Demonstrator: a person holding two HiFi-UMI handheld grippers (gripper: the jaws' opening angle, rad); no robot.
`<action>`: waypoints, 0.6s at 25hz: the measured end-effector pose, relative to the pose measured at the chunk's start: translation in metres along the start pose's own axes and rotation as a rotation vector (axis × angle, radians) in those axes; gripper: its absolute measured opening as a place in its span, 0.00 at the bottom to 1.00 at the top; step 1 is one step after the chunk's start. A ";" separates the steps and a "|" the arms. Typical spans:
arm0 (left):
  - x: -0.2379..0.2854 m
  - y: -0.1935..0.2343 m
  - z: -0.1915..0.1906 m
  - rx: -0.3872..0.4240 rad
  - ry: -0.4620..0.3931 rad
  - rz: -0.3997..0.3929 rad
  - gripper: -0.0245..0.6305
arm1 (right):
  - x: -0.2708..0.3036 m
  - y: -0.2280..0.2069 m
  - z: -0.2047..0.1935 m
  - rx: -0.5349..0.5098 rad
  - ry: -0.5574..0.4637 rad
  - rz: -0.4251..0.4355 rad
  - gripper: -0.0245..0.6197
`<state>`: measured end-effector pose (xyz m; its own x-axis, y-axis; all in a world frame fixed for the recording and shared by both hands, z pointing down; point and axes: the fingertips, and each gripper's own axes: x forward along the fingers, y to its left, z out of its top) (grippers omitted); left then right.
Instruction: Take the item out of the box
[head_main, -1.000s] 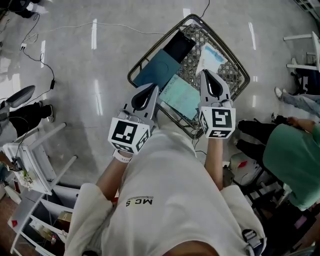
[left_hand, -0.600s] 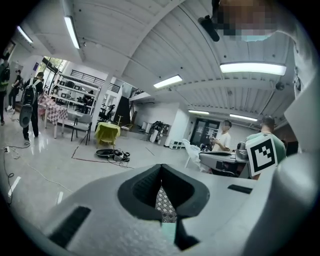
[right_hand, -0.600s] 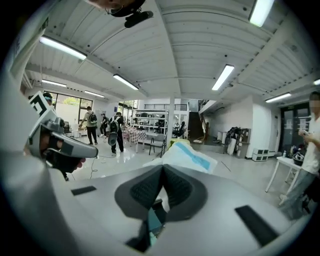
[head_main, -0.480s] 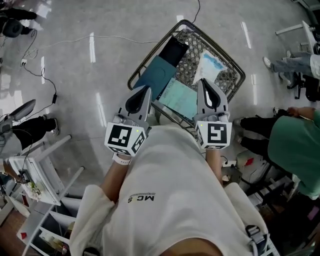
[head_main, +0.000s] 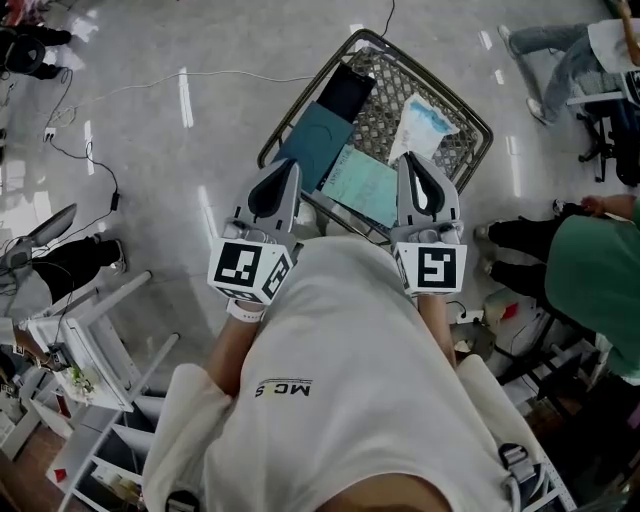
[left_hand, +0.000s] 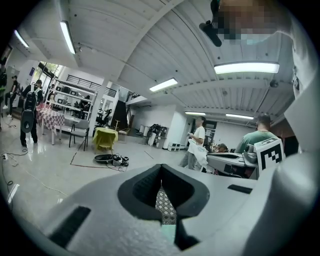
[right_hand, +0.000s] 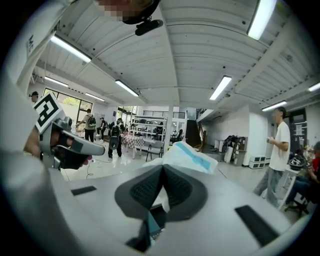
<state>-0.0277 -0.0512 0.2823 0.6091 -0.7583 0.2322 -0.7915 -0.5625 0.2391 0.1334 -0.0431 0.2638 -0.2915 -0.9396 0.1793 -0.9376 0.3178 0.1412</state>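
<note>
Step in hand: lift-out, I think. Right gripper is pinched fully shut. In its own view the white-and-blue pouch stands up straight off the jaw tips against the room, with a white sliver between the pads, so I read it as held by a thin edge. In the head view the pouch sits upper right of centre, over the wire basket, not yet past the rim.

Left gripper is closed too, with nothing in it. Only mesh and a mint pack show past its tips.

Still lying in the basket: mint pack, dark teal box and black slab.

Next: keep the pinch and carry the pouch up and over the near rim towards me. The grip is on film only, so a snag or jerk could pull it free.

Versus a second ago: both grippers are higher and the pouch looks bigger against the mesh, which fits a lift. The other items haven't moved.
</note>
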 end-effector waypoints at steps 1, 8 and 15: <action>0.000 0.000 0.000 0.000 0.001 -0.001 0.07 | 0.000 -0.002 -0.001 0.002 0.001 -0.003 0.06; 0.000 -0.004 -0.002 0.009 0.009 -0.008 0.07 | 0.002 -0.005 -0.003 0.005 0.008 -0.020 0.06; 0.002 -0.003 -0.004 0.002 0.013 -0.011 0.07 | 0.003 -0.009 -0.005 0.031 0.009 -0.024 0.06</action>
<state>-0.0235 -0.0497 0.2860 0.6181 -0.7480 0.2415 -0.7850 -0.5713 0.2395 0.1421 -0.0484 0.2679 -0.2671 -0.9458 0.1848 -0.9498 0.2908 0.1151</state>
